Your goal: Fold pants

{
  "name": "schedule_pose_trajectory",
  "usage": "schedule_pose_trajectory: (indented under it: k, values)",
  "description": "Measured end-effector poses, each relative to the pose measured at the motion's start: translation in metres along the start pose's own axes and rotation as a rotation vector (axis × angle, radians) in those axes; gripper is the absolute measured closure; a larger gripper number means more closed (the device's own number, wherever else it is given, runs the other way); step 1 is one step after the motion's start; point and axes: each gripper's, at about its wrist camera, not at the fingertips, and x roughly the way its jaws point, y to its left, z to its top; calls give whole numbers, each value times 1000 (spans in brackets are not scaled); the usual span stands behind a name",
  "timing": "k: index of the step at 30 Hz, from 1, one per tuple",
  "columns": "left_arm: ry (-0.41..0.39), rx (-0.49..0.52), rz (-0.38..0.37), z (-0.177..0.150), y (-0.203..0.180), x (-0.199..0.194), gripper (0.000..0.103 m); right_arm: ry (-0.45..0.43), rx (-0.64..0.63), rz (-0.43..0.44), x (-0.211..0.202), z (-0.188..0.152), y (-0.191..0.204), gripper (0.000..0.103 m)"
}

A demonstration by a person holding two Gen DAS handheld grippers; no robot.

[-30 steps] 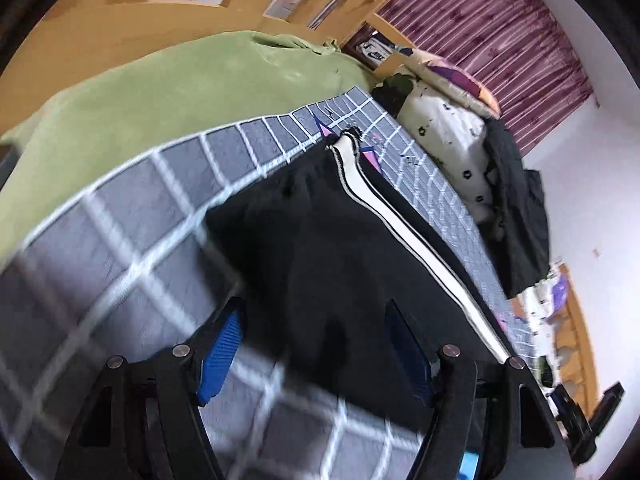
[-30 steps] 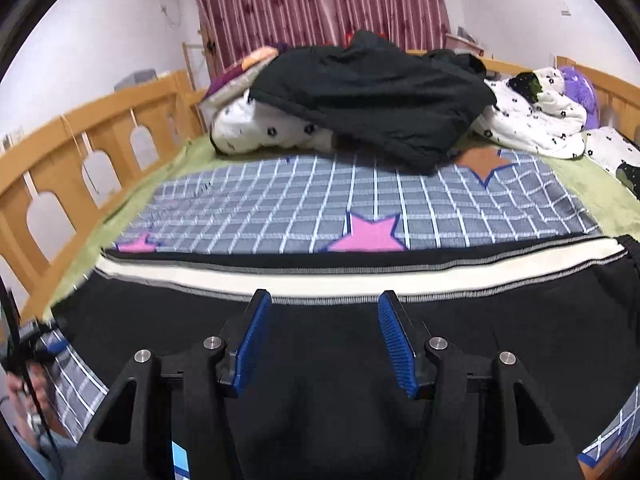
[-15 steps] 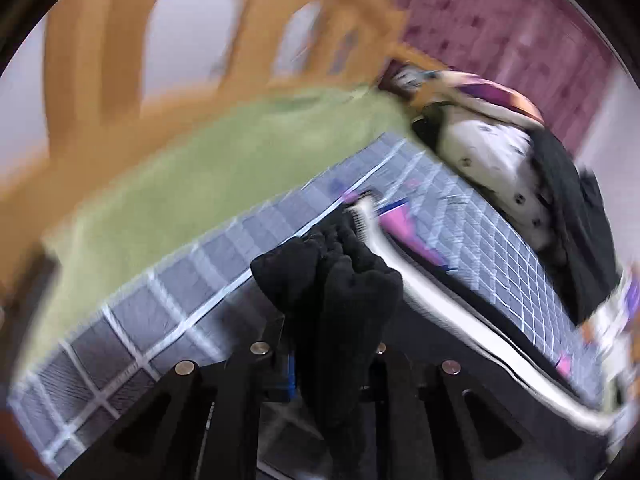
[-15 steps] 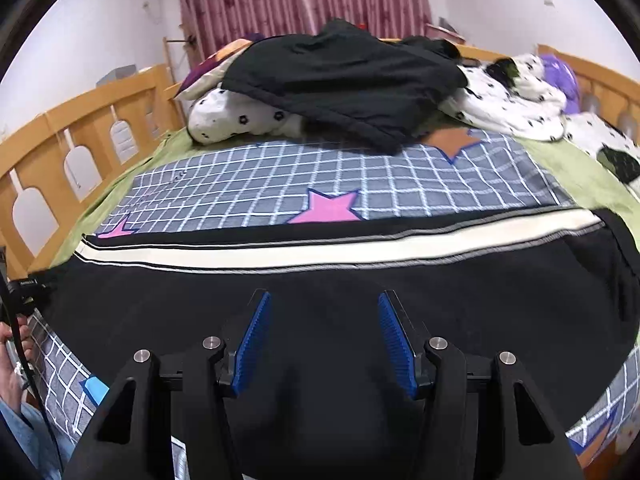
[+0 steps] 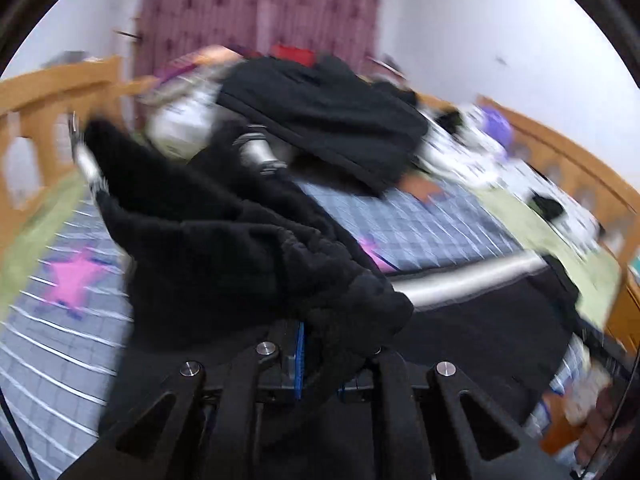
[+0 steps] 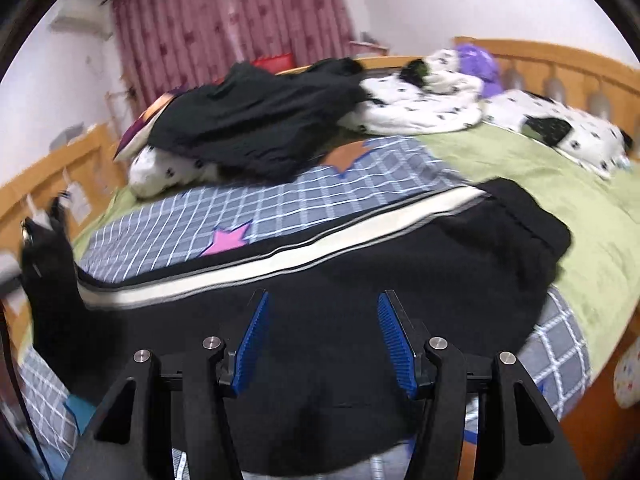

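Observation:
Black pants (image 6: pixel 360 272) with a white side stripe (image 6: pixel 280 264) lie across the checked blanket (image 6: pixel 280 204) on the bed. My left gripper (image 5: pixel 320 344) is shut on a bunched end of the pants (image 5: pixel 224 248) and holds it lifted above the blanket; the raised end also shows at the left of the right wrist view (image 6: pixel 52 272). My right gripper (image 6: pixel 322 340) is open, its blue pads (image 6: pixel 252 336) just above the middle of the pants, holding nothing.
A black garment (image 6: pixel 256 120) lies on spotted white bedding (image 6: pixel 420 112) at the far side. A green sheet (image 6: pixel 560 184) covers the right of the bed. Wooden rails (image 6: pixel 560 64) ring the bed. Maroon curtains (image 6: pixel 232 32) hang behind.
My left gripper closed on the end of the pants, lifted it and swung round toward the middle of the bed. My right gripper stayed open over the pants, shifting slightly.

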Motion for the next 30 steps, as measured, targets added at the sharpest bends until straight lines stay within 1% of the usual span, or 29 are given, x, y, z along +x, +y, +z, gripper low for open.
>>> schedule_pose_trajectory:
  k: [2, 4, 5, 6, 7, 8, 9, 10, 11, 12, 13, 14, 15, 17, 18, 19, 21, 23, 24, 25, 26, 27, 28, 29, 30]
  values:
    - [72, -28, -98, -21, -27, 20, 93, -18, 41, -11, -7, 2, -17, 48]
    - [160, -59, -205, -44, -48, 40, 93, -17, 47, -14, -13, 5, -25, 48]
    - [216, -55, -214, -57, -61, 51, 93, -25, 45, -5, -17, 5, -26, 48]
    - [242, -35, -174, -69, -71, 57, 93, -32, 42, 1, -19, 5, -25, 47]
    - [234, -15, -149, -74, -73, 58, 92, -40, 31, 7, -22, 5, -24, 45]
    - [214, 23, -145, -79, -77, 54, 92, -45, 20, 10, -24, 4, -21, 45]
    - [208, 38, -156, -78, -75, 49, 87, -46, 8, 11, -24, 4, -18, 45]
    - [220, 36, -184, -76, -71, 44, 81, -41, -11, 15, -22, 4, -14, 45]
    - [250, 11, -247, -73, -61, 37, 60, -33, -27, 19, -20, 3, -10, 45]
    - [263, -15, -285, -70, -54, 31, 40, -26, -38, 23, -18, 1, -6, 45]
    - [254, -47, -308, -69, -40, 20, 32, -15, -50, 32, -14, 0, -1, 45]
    - [218, -70, -311, -71, -26, 5, 27, -6, -60, 47, -10, -2, 4, 45]
    - [188, -76, -298, -74, -15, -4, 27, 4, -68, 65, -6, -3, 9, 44]
    - [155, -76, -242, -77, 16, -25, 27, 26, -74, 103, 0, -4, 19, 44]
    - [146, -86, -196, -80, 35, -34, 26, 38, -77, 122, 3, -5, 24, 45]
    - [143, -93, -134, -82, 50, -40, 26, 57, -83, 152, 8, -6, 32, 45]
    - [147, -91, -19, -79, 73, -37, 26, 88, -105, 194, 16, -10, 46, 45]
    - [143, -89, 76, -86, 98, -43, 26, 135, -142, 234, 26, -17, 63, 45]
    - [143, -94, 103, -88, 107, -43, 26, 158, -153, 248, 30, -21, 70, 45]
    - [144, -101, 111, -93, 117, -46, 26, 193, -169, 262, 36, -26, 78, 45]
    - [150, -109, 89, -98, 126, -50, 26, 222, -190, 254, 43, -31, 85, 47]
    - [161, -112, 66, -99, 131, -50, 26, 247, -216, 230, 50, -36, 90, 54]
    - [173, -110, 50, -102, 135, -52, 26, 265, -241, 203, 57, -42, 95, 76]
    - [192, -100, 29, -105, 138, -53, 26, 278, -257, 199, 61, -47, 98, 89]
    - [196, -97, 15, -106, 139, -52, 26, 292, -274, 213, 63, -52, 101, 90]
